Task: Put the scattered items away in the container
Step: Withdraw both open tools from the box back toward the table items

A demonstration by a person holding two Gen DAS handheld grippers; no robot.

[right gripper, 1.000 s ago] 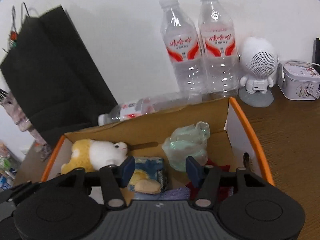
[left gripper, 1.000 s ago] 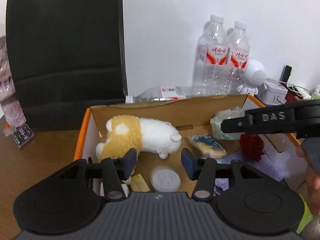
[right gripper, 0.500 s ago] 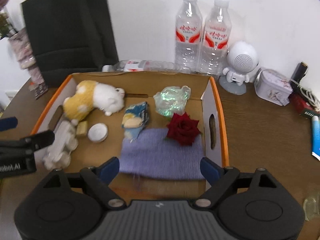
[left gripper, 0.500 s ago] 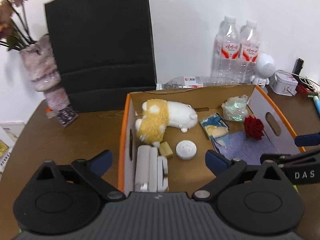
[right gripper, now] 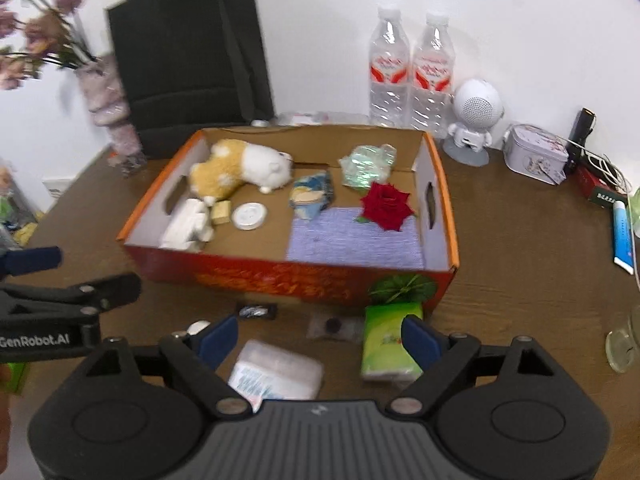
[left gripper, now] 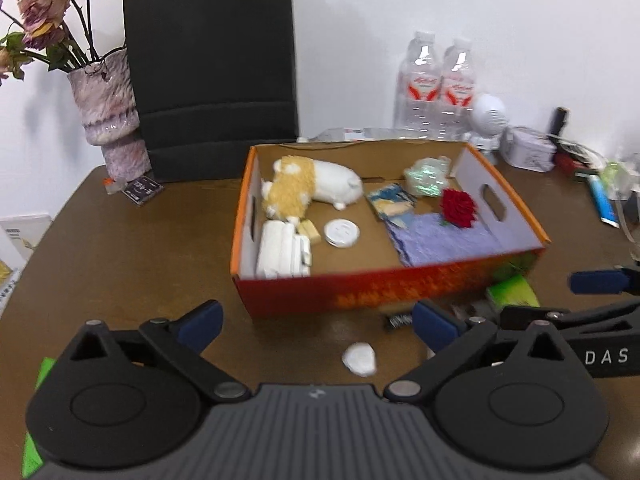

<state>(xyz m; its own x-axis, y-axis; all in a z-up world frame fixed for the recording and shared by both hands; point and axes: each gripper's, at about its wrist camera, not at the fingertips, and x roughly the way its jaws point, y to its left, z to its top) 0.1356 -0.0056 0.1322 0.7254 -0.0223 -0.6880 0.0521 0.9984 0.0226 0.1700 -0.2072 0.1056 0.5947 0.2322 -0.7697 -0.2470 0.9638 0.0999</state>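
- Our left gripper (left gripper: 316,322) has its jaws spread wide, just opened, with nothing between them; it hangs over the table (left gripper: 120,248) in front of the box.
- Our right gripper (right gripper: 320,334) is also wide apart after opening and grips nothing.
- Nearest us, loose on the table: a white lump (left gripper: 359,359), a clear wipes pack (right gripper: 276,374), a green tissue pack (right gripper: 390,342), a small dark wrapper (right gripper: 256,312) and a clear sachet (right gripper: 334,326). All lie outside the box, just before its front wall.
- The box (right gripper: 288,276) is open cardboard with an orange rim and a red printed front, mid-table.
- Inside, near left: a white folded bundle (right gripper: 186,226), a tan cube (right gripper: 221,212) and a white round lid (right gripper: 249,216).
- Inside, near right: a purple cloth (right gripper: 352,240) with a red rose (right gripper: 386,206) on its far edge.
- Inside, far: a plush (right gripper: 240,166) at left, a blue snack bag (right gripper: 312,194) in the middle, a crumpled greenish wrap (right gripper: 366,166) at right.
- Behind the box: a bottle lying flat, two upright bottles (right gripper: 412,72), a white robot speaker (right gripper: 476,120), a tin (right gripper: 536,154).
- Far left: a black bag (left gripper: 212,68) and a vase (left gripper: 110,108) of dried flowers, against the wall.
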